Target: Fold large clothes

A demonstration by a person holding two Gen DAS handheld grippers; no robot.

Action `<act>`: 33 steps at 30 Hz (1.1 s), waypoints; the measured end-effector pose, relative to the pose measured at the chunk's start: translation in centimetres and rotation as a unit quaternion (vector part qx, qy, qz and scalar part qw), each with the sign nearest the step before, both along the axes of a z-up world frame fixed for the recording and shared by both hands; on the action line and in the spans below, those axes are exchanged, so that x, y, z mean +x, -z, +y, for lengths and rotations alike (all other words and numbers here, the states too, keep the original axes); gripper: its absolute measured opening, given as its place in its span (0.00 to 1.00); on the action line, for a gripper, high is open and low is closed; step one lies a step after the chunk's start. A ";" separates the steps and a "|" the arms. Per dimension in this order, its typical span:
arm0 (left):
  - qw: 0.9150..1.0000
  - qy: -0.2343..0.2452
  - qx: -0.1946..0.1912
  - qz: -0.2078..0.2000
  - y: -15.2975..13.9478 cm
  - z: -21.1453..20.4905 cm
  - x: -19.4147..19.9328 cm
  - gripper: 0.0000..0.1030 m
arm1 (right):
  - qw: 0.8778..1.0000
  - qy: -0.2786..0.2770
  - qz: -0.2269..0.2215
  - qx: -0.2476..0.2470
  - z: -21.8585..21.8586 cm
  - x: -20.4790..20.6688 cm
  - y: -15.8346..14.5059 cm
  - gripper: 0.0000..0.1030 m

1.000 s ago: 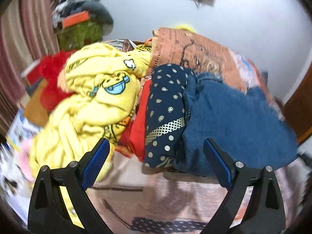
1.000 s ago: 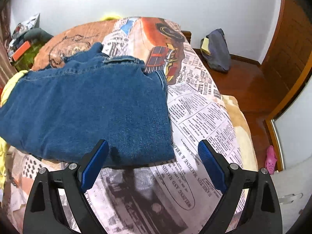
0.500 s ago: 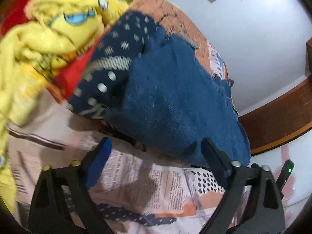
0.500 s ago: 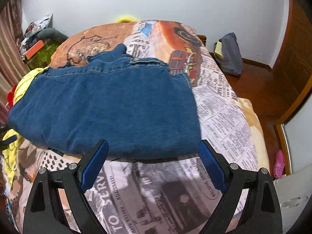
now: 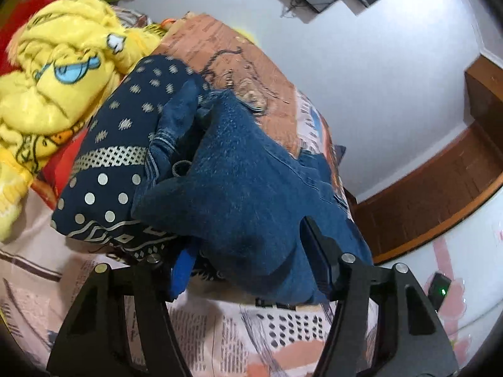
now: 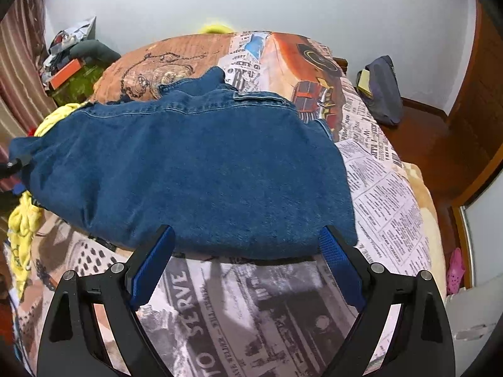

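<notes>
Folded blue jeans (image 6: 188, 169) lie across the newspaper-print bed cover (image 6: 239, 308). In the left wrist view the jeans (image 5: 251, 194) fill the middle. My left gripper (image 5: 248, 260) is open, its jaws on either side of the jeans' near left corner, the fabric edge between them. My right gripper (image 6: 246, 264) is open, its fingertips at the jeans' near folded edge, just above the cover.
A navy dotted cloth (image 5: 119, 144), a yellow cartoon blanket (image 5: 56, 72) and a red cloth (image 5: 63, 169) are piled left of the jeans. A dark bag (image 6: 382, 91) lies on the wooden floor at the right. Clutter (image 6: 72, 62) sits by the curtain.
My left gripper swung right and moved in onto the jeans' left corner. My right gripper shifted left and closer to the jeans' near edge. Both stayed open.
</notes>
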State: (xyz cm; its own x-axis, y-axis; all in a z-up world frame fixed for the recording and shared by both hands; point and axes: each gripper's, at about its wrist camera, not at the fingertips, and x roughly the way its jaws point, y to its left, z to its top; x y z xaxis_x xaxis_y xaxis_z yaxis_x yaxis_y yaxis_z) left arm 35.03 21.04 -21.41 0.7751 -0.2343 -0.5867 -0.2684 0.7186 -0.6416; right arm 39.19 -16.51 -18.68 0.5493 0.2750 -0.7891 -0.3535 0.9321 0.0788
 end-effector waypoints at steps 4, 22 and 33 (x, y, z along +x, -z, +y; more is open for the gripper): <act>1.000 -0.014 -0.019 0.013 1.8 0.6 1.0 0.66 | 1.000 -0.006 0.006 0.002 0.6 0.0 0.4 0.89; 0.987 -0.041 0.143 -0.059 -7.1 -3.9 -0.8 0.27 | 0.999 -0.050 -0.015 0.010 6.7 1.5 -2.1 0.89; 0.972 -0.020 0.230 -0.047 -8.8 -6.4 1.7 0.27 | 0.992 -0.120 0.043 -0.020 15.5 2.3 3.7 0.89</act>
State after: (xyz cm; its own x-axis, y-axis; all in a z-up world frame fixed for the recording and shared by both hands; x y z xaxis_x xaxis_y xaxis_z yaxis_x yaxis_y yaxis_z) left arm 36.69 14.66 -12.66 0.8339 0.0676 -0.5478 -0.2572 0.9257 -0.2772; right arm 41.52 -0.99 -22.40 0.4021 0.3571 -0.8431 -0.5596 0.8246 0.0824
